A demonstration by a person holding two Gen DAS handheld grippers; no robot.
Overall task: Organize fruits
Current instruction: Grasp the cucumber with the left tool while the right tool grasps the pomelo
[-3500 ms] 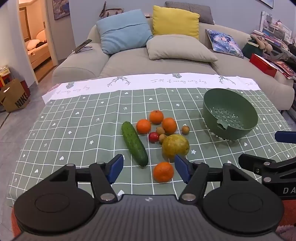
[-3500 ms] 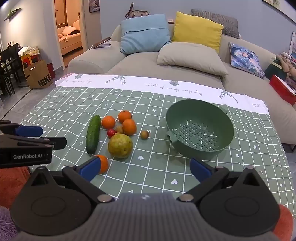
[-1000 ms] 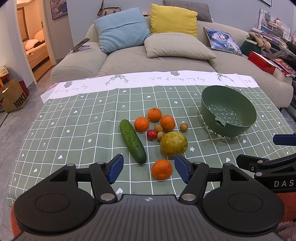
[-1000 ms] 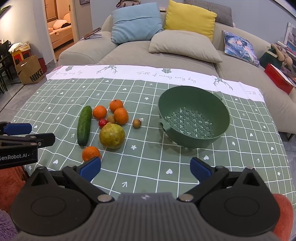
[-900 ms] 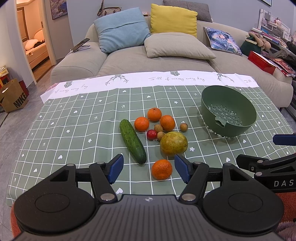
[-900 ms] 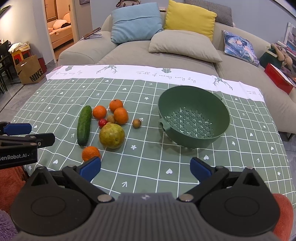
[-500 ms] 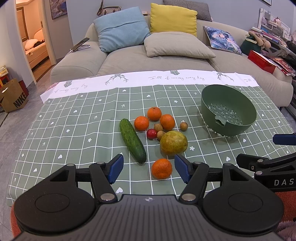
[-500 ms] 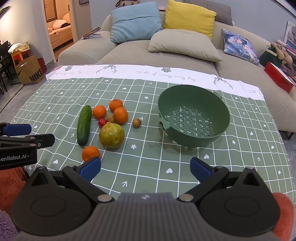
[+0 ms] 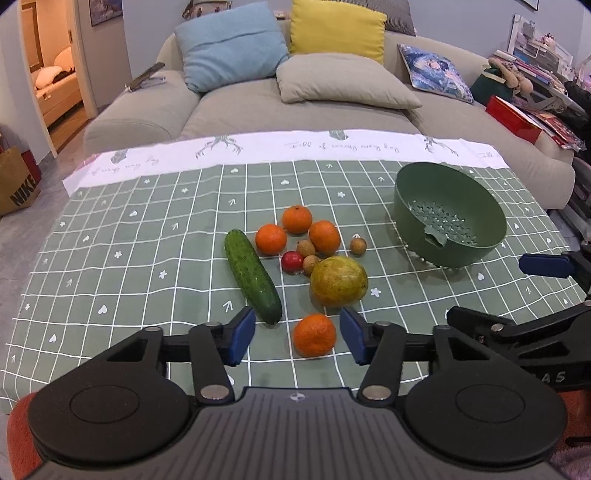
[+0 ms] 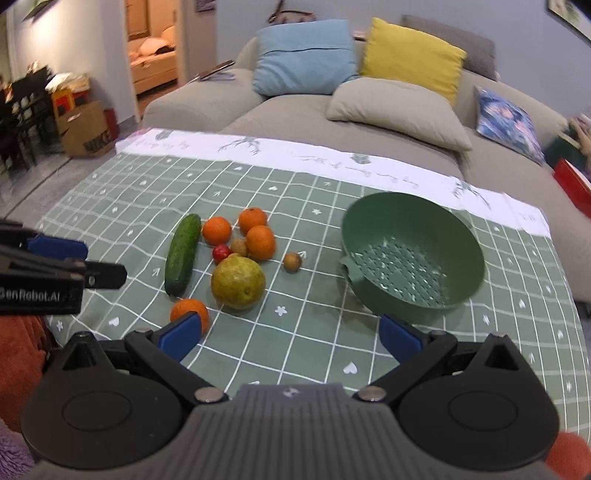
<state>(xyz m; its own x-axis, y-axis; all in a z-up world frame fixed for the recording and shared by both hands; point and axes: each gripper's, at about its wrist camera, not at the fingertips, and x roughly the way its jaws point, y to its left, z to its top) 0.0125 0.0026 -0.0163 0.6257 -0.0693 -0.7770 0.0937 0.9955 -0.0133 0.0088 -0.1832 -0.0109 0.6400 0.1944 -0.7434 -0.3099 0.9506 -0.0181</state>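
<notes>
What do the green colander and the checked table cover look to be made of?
The green colander looks like moulded plastic with a matte finish: one even colour, a thick smooth rim, punched drain holes. The table cover is probably a soft printed cloth or thin vinyl; it lies in slight waves and drapes at the edge, and the look leaves it open.

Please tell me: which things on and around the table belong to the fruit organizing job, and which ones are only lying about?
For the job:
- four oranges, e.g.
- large yellow-green fruit
- small red fruit
- three small brown fruits, e.g.
- cucumber
- green colander, still empty
- left tool and right tool, both open

Lying about:
- cushions, e.g.
- paper bag
- red box
</notes>
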